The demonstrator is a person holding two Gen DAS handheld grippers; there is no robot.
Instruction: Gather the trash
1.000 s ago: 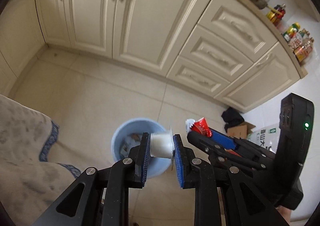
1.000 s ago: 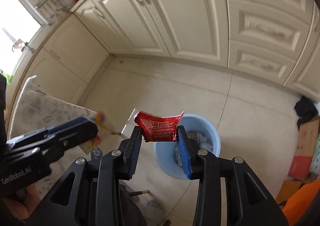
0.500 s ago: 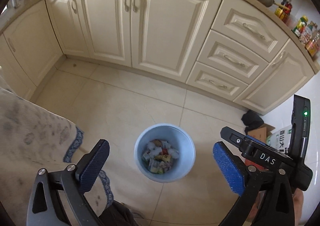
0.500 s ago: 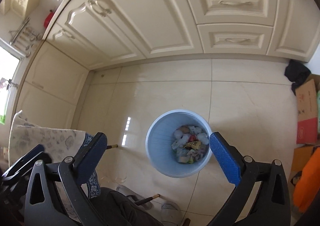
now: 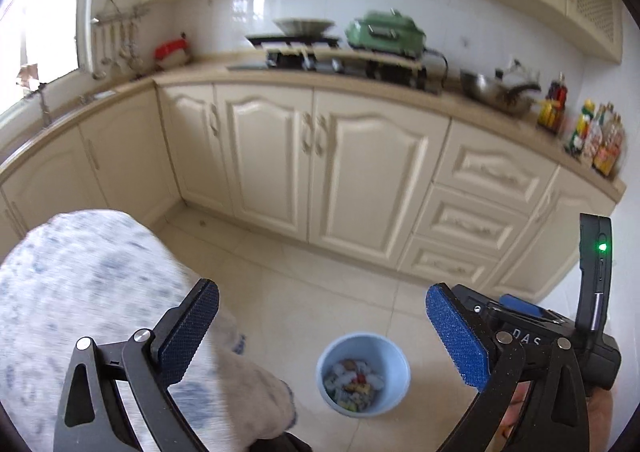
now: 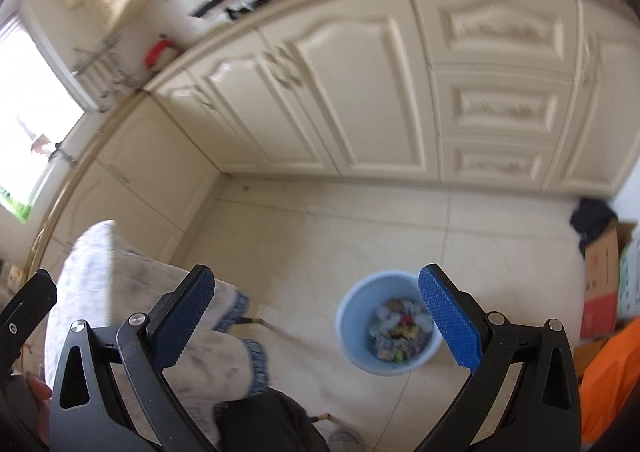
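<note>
A light blue bin stands on the tiled floor, holding mixed wrappers and paper scraps. My left gripper is high above it, jaws wide open with nothing between them. In the right wrist view the same bin lies low and right of centre, trash inside it. My right gripper is also open and empty, its right blue pad overlapping the bin's rim. The right gripper's body shows at the lower right of the left wrist view.
Cream cabinets and a countertop with stove, pan and bottles run along the back. A patterned cloth over a table fills the lower left. Cardboard boxes and an orange bag sit at the right.
Both grippers let go of their trash, a white cup and a red wrapper, which went into the bin. The jaws opened wide, and both grippers rose and tilted up toward the counter.
</note>
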